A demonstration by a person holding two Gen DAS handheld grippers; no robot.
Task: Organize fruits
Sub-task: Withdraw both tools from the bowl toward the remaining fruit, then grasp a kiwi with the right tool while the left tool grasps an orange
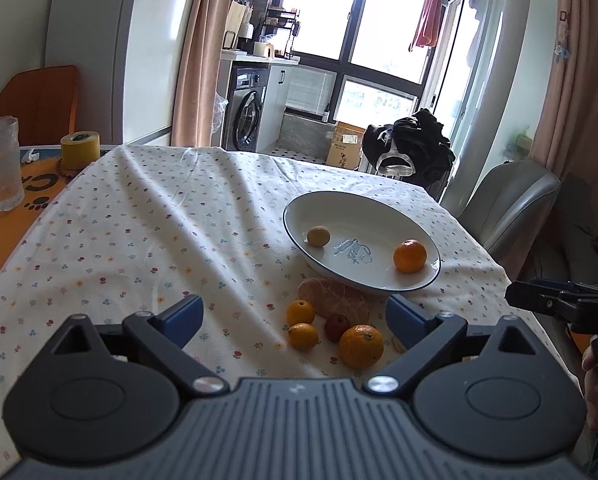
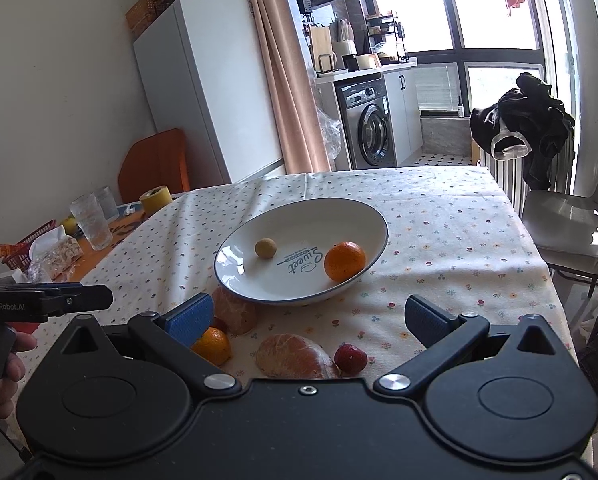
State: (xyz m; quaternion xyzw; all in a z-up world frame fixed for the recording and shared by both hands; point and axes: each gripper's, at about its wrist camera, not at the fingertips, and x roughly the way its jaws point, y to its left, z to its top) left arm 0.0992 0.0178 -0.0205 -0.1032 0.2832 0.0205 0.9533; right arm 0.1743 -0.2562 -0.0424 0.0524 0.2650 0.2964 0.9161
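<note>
On the flowered tablecloth (image 1: 139, 220) our left gripper (image 1: 295, 314) and right gripper (image 2: 309, 314) hover spread and empty over loose fruit near the plate (image 2: 235, 258), where we judge the next orange (image 1: 361, 345) must go.

both views look forward along their own fingers, low over the near edge of the table (image 1: 147, 216) and tilted a little down, toward the window (image 1: 355, 20) and washer (image 1: 247, 114) at the far end. the left wrist view sits left of the plate (image 1: 361, 204), so the plate lies right of centre, and the right gripper (image 1: 517, 298) juts in at its right edge. the right wrist view sits more to the right and close to the fruit, with the plate (image 2: 235, 236) near centre and the left gripper (image 2: 103, 294) at its left edge. both share plate, loose fruit, cloth, washer and grey chair (image 1: 507, 196).
</note>
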